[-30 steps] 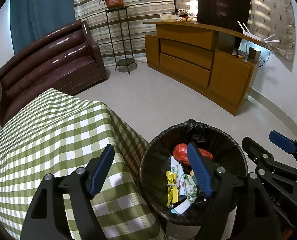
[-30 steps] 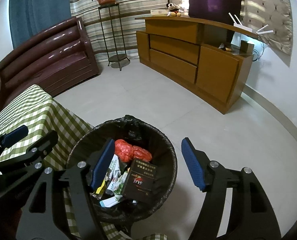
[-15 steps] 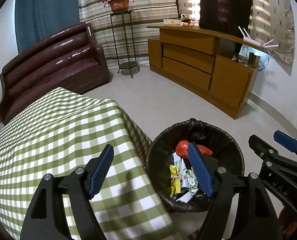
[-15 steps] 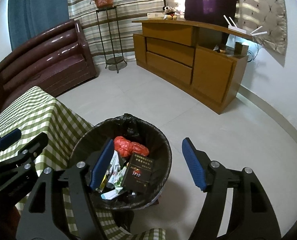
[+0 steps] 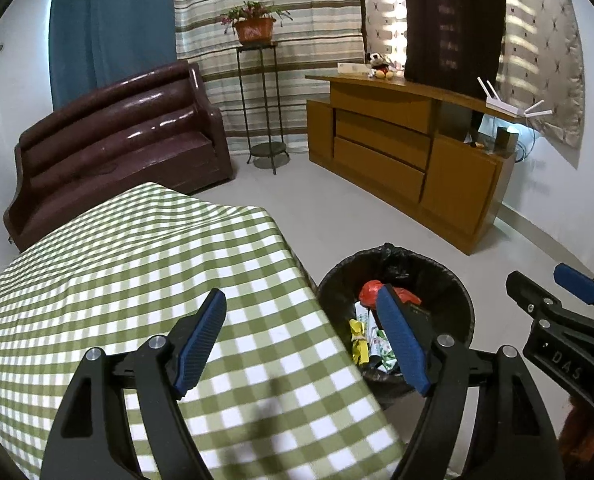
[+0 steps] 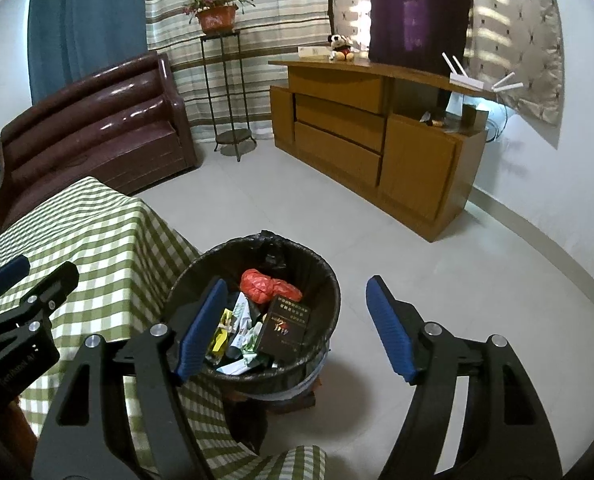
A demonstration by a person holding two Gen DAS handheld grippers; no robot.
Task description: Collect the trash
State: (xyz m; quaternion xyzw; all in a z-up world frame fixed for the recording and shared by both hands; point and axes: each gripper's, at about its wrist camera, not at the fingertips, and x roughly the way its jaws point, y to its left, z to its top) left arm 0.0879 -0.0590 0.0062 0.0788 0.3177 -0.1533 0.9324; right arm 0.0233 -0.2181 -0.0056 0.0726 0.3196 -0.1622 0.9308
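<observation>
Right wrist: trash bin (image 6: 321,280) below the spread, empty right gripper (image 6: 295,326), mostly toward its left finger.

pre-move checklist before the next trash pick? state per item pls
1. Left hand-held gripper empty, blue pads apart: ok.
2. Right hand-held gripper empty, jaws have just been opening with nothing between them: ok.
3. Trash bin upright on the floor beside the table, black liner over the rim: ok.
4. Dropped items inside the bin, dark box and red bag below the rim: ok.
5. Trash left on the checked tablecloth: none on the part in view; the rest, cannot tell.
6. Grippers clear of each other, side by side with a gap: ok.
</observation>
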